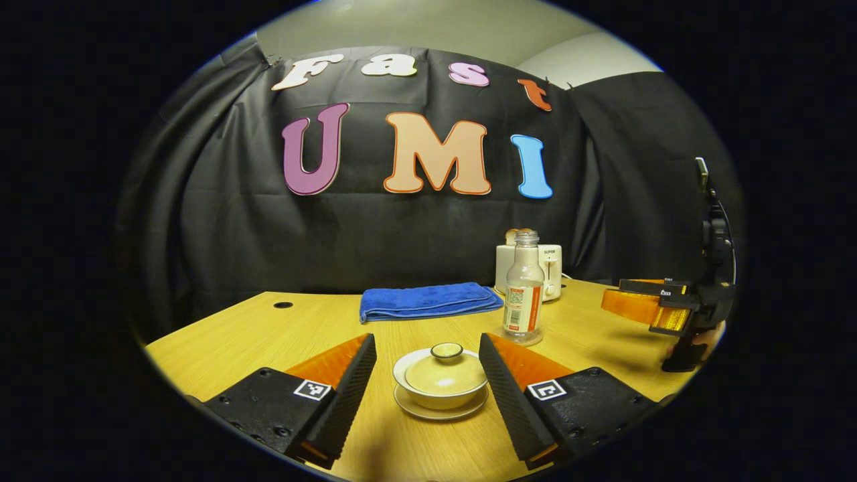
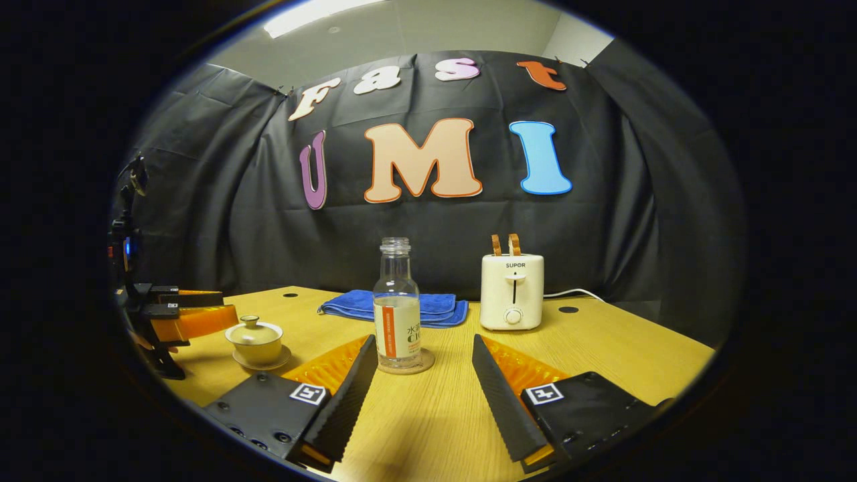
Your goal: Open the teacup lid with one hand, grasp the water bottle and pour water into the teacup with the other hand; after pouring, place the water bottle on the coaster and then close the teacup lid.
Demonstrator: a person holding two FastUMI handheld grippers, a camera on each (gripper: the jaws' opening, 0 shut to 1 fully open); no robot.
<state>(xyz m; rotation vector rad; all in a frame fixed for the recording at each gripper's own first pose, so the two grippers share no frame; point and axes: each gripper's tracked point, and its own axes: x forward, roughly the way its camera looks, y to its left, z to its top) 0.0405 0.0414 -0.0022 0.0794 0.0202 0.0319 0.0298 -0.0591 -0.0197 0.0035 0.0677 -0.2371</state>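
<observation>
A cream teacup [image 1: 440, 385] with its lid [image 1: 445, 367] on stands on a saucer between the fingers of my left gripper [image 1: 426, 339], which is open and does not touch it. The clear, uncapped water bottle [image 2: 397, 301] stands upright on a round coaster [image 2: 423, 365], just ahead of my open right gripper [image 2: 424, 343] and nearer its left finger. In the left gripper view the bottle [image 1: 523, 294] is behind and right of the cup, with the right gripper [image 1: 636, 302] hovering farther right. In the right gripper view the teacup [image 2: 255, 340] sits at the left beside the left gripper [image 2: 201, 316].
A folded blue towel [image 1: 428, 300] lies on the wooden table [image 2: 602, 348] behind the cup. A white toaster [image 2: 512, 291] holding two slices stands at the back, its cord trailing right. The table top has small round holes [image 1: 282, 304] near the back.
</observation>
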